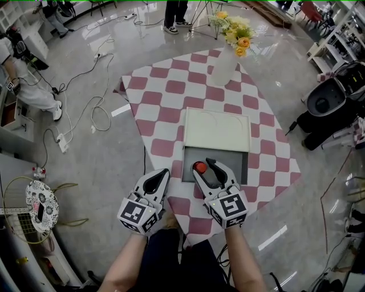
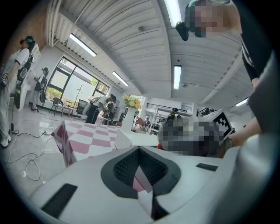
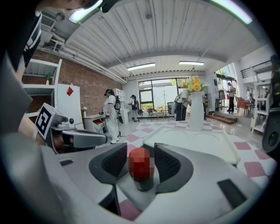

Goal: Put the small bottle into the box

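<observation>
Right tongs spread around small bottle, not touching, upright in grey box.
Left tongs pressed together, near left; white lid, flower vase farther along checkered desk.

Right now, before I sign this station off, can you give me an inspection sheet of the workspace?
Surface: table under a pink-and-white checked cloth.
Job's things: small bottle, red cap, standing upright inside the open box; the lid is folded back.
Clutter: vase of flowers at the table's far end.
Grippers: right gripper has its jaws apart around the bottle, pads not pressing on it; left gripper has its jaws together, nothing between them.
Cables: loose cables and a power strip on the floor left of the table.
Surroundings: a person standing beyond the table; black equipment at right.
</observation>
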A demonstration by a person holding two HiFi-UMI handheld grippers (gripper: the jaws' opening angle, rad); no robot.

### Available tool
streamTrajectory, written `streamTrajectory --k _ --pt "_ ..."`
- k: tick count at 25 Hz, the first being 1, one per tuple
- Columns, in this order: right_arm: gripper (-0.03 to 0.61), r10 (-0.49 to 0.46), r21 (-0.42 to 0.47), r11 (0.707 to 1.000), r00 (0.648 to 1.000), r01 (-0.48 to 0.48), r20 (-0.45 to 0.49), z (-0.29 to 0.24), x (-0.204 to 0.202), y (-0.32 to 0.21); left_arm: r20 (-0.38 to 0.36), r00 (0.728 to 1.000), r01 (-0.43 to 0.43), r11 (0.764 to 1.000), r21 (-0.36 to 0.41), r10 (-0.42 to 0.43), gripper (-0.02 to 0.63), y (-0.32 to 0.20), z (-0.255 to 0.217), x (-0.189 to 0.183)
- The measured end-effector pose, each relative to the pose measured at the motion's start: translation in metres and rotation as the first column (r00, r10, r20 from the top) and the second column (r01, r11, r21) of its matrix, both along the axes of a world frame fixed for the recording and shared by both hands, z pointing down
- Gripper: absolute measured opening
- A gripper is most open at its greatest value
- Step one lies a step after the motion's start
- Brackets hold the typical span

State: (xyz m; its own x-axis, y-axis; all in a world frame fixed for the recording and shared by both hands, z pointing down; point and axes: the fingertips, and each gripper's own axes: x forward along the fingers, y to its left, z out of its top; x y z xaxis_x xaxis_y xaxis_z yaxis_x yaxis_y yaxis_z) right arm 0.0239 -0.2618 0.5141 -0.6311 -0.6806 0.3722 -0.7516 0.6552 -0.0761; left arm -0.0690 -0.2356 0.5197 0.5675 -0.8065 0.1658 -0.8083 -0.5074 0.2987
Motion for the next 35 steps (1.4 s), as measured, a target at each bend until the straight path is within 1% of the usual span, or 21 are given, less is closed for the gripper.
streamTrajectory --k 9,11,15,18,22,31,35 --pt "0.195 0.003 0.018 1.000 1.000 -0.003 0.027 -0.011 0.008 0.010 0.000 1.000 -0.009 1.000 0.021 0.009 0.002 0.002 -0.009 0.006" --pt "0.118 0.016 0.041 0.999 0.999 -0.017 0.033 -0.016 0.011 0.013 0.002 1.000 -0.012 1.000 0.026 0.012 0.002 0.003 -0.011 0.007" --pt "0.055 0.046 0.082 0.995 0.998 -0.049 0.038 -0.025 0.019 0.016 0.005 1.000 -0.015 0.999 0.034 0.015 0.002 0.004 -0.017 0.009" --pt "0.007 0.068 0.090 0.993 0.996 -0.072 0.054 -0.029 0.026 0.017 0.008 1.000 -0.020 0.999 0.038 0.020 0.002 0.004 -0.019 0.011" --pt "0.006 0.088 0.098 0.991 0.993 -0.095 0.073 -0.034 0.033 0.019 0.008 1.000 -0.020 0.999 0.048 0.020 0.002 0.003 -0.023 0.012" --pt "0.006 0.113 0.111 0.987 0.991 -0.120 0.064 -0.046 0.045 0.029 0.005 1.000 -0.028 0.996 0.080 0.028 0.002 0.003 -0.039 0.019" --pt "0.005 0.125 0.122 0.983 0.988 -0.135 0.086 -0.055 0.051 0.031 0.004 1.000 -0.031 0.995 0.099 0.031 0.002 0.001 -0.048 0.023"
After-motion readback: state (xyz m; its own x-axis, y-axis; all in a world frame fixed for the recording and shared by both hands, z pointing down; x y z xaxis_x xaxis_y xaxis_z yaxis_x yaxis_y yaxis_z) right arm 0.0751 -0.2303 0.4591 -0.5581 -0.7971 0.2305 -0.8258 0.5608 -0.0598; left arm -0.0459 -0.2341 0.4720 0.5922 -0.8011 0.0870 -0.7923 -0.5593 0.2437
